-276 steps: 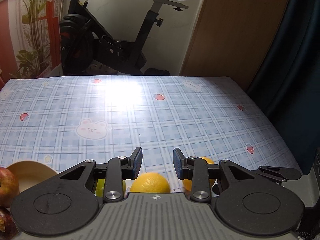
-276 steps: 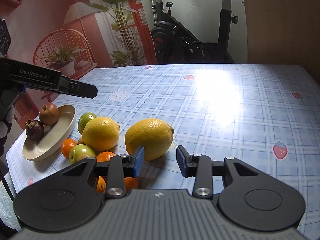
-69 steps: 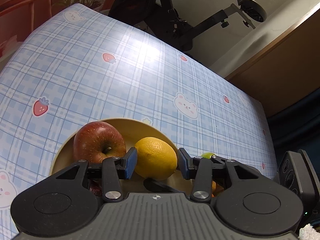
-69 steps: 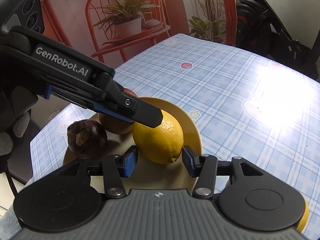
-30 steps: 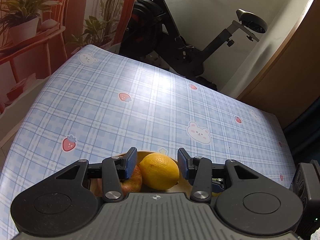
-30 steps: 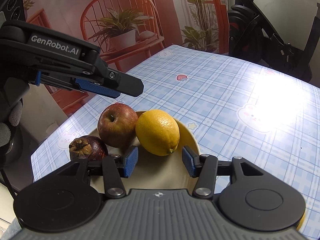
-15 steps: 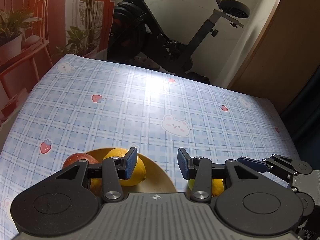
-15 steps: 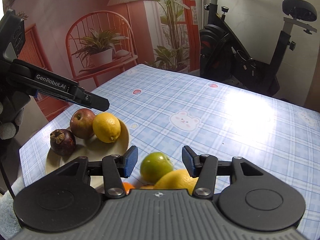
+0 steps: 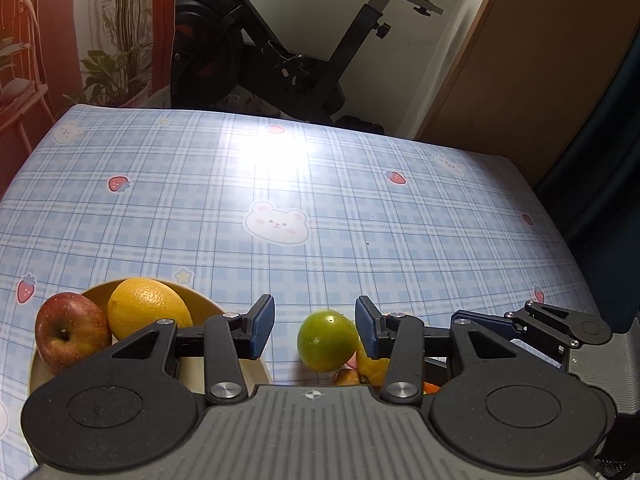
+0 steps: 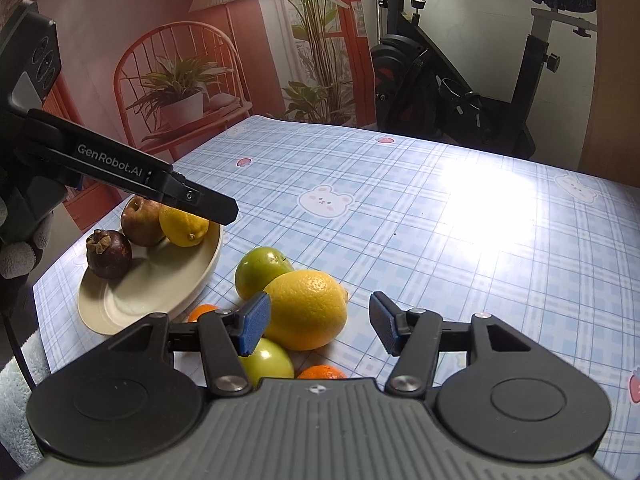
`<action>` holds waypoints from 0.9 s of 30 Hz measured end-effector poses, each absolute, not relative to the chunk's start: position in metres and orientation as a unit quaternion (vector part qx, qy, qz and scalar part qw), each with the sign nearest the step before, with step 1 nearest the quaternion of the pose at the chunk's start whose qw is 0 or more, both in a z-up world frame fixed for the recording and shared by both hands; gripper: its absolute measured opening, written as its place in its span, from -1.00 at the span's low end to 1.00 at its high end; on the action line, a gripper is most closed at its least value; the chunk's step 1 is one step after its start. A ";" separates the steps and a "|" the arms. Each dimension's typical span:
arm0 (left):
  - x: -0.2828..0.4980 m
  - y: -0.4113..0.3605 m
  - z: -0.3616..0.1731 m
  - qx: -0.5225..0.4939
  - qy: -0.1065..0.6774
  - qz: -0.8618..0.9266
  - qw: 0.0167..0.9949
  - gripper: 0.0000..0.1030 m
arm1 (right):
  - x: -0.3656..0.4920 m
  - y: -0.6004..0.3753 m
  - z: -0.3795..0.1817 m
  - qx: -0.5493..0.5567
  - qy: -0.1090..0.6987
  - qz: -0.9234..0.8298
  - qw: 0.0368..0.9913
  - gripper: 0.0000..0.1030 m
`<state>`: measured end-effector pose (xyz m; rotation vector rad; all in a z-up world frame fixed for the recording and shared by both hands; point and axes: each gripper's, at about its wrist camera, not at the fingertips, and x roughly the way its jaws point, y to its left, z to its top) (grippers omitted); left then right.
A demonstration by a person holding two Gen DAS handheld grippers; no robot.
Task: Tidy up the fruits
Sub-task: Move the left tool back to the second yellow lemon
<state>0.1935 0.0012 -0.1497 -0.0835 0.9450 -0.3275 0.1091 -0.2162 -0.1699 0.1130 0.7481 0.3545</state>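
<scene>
Between picks — right gripper [image 10: 318, 324] empty, jaws just widened, lemon [image 10: 306, 309] ahead; left gripper [image 9: 315, 328] apart, empty. Next, likely: straddle, clamp, carry to plate [image 10: 160, 280].

Apple [image 10: 141, 221], lemon [image 10: 184, 225] and mangosteen [image 10: 109, 254] lie in the bowl [image 10: 160, 280], loose fruit [image 10: 306, 309] just right

Cream plate [image 10: 120, 308], left of frame: apple [image 10: 141, 221], lemon [image 10: 183, 225], mangosteen [image 10: 109, 254]; loose lemon [image 10: 306, 310], green fruits [image 10: 262, 270], oranges [image 10: 322, 372] lower centre.
</scene>
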 end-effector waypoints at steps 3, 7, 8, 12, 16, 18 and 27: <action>0.194 -0.001 -0.150 -0.037 0.453 -0.155 0.877 -0.10 | 0.116 -0.215 -0.174 0.065 0.371 0.179 0.909 0.17; 0.196 -0.002 -0.150 -0.036 0.454 -0.151 0.877 -0.10 | 0.125 -0.211 -0.180 0.068 0.380 0.188 0.903 0.24; 0.196 -0.003 -0.150 -0.036 0.455 -0.150 0.877 -0.10 | 0.127 -0.211 -0.181 0.070 0.381 0.190 0.902 0.26; 0.198 -0.004 -0.151 -0.036 0.458 -0.151 0.875 -0.11 | 0.134 -0.213 -0.186 0.090 0.390 0.201 0.894 0.27; 0.200 -0.007 -0.151 -0.036 0.461 -0.156 0.873 -0.11 | 0.132 -0.218 -0.187 0.105 0.378 0.205 0.896 0.14; 0.201 -0.008 -0.152 -0.034 0.462 -0.159 0.872 -0.11 | 0.130 -0.225 -0.187 0.119 0.373 0.202 0.898 0.09; 0.202 -0.022 -0.156 -0.036 0.469 -0.176 0.865 -0.11 | 0.127 -0.255 -0.186 0.146 0.363 0.163 0.906 0.08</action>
